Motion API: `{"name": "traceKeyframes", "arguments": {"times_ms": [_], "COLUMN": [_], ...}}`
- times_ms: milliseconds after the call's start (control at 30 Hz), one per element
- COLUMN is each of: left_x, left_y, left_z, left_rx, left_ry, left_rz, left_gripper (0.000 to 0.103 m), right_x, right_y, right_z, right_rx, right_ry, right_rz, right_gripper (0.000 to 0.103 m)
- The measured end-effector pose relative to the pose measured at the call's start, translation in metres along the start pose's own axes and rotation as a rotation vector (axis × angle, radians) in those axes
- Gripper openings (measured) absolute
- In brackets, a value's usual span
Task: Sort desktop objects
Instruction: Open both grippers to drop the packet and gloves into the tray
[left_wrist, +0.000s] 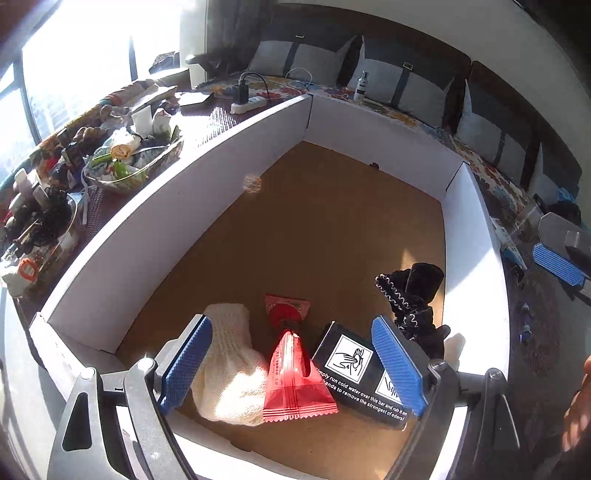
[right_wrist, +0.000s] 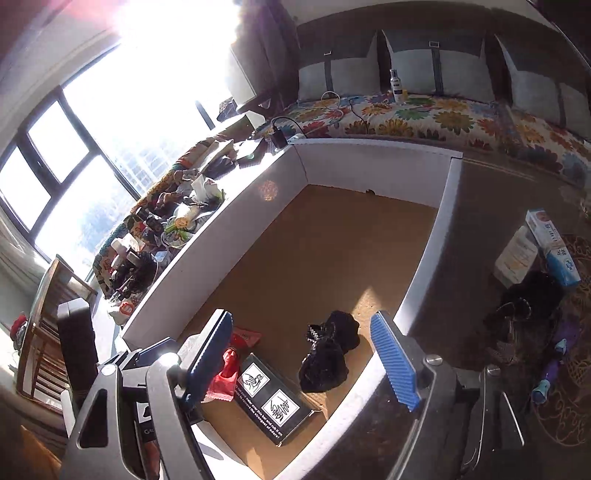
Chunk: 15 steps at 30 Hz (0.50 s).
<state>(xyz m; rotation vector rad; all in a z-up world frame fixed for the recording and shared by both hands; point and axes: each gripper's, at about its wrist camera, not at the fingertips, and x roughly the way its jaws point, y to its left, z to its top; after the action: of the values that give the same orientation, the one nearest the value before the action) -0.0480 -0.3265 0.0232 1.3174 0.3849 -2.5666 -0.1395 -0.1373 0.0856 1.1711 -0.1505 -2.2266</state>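
Note:
A white-walled box (left_wrist: 207, 177) with a brown floor holds a cream knitted cloth (left_wrist: 229, 369), a red snack packet (left_wrist: 291, 373), a black printed box (left_wrist: 362, 380) and a black frilled cloth (left_wrist: 417, 299). My left gripper (left_wrist: 291, 365) is open and empty, hovering over the box's near end above the packet. My right gripper (right_wrist: 303, 362) is open and empty, above the same corner of the box (right_wrist: 229, 229); the black box (right_wrist: 273, 402), black cloth (right_wrist: 328, 354) and red packet (right_wrist: 229, 373) lie below it.
Outside the box's right wall lie a black cloth (right_wrist: 524, 314), a blue-white carton (right_wrist: 554, 247), a small white carton (right_wrist: 517, 258) and purple bits (right_wrist: 554, 365). Cluttered bowls (left_wrist: 133, 158) stand left of the box. A power strip (left_wrist: 247, 103) and a sofa are behind.

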Motion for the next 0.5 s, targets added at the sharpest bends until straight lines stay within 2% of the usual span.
{"name": "traceKeyframes", "arguments": {"times_ms": [67, 167, 200, 333, 400, 500], "left_x": [-0.009, -0.029, -0.036, -0.062, -0.069, -0.058], "left_y": [-0.004, -0.023, -0.033, -0.094, -0.135, -0.204], "left_z": [-0.004, -0.009, -0.012, -0.027, -0.04, -0.064], "left_rx": [-0.008, 0.001, 0.009, 0.07, 0.121, 0.213], "left_ry": [-0.016, -0.044, -0.052, -0.064, -0.056, 0.016], "left_rz": [-0.005, -0.054, -0.082, -0.237, -0.309, -0.386], "left_gripper": [0.088, 0.088, 0.088, 0.088, 0.089, 0.092], "right_x": [-0.022, -0.058, -0.068, -0.102, -0.114, -0.134], "right_y": [-0.013, -0.037, -0.048, -0.115, -0.155, -0.21], "right_z": [-0.003, -0.021, -0.033, -0.106, -0.147, -0.19], "right_rx": [0.019, 0.0, -0.011, -0.067, -0.094, -0.066], "right_ry": [-0.052, -0.122, -0.135, -0.138, -0.113, -0.068], "right_rz": [0.021, -0.045, -0.075, -0.246, -0.367, -0.512], "right_gripper": [0.085, 0.095, 0.096, 0.096, 0.096, 0.096]}}
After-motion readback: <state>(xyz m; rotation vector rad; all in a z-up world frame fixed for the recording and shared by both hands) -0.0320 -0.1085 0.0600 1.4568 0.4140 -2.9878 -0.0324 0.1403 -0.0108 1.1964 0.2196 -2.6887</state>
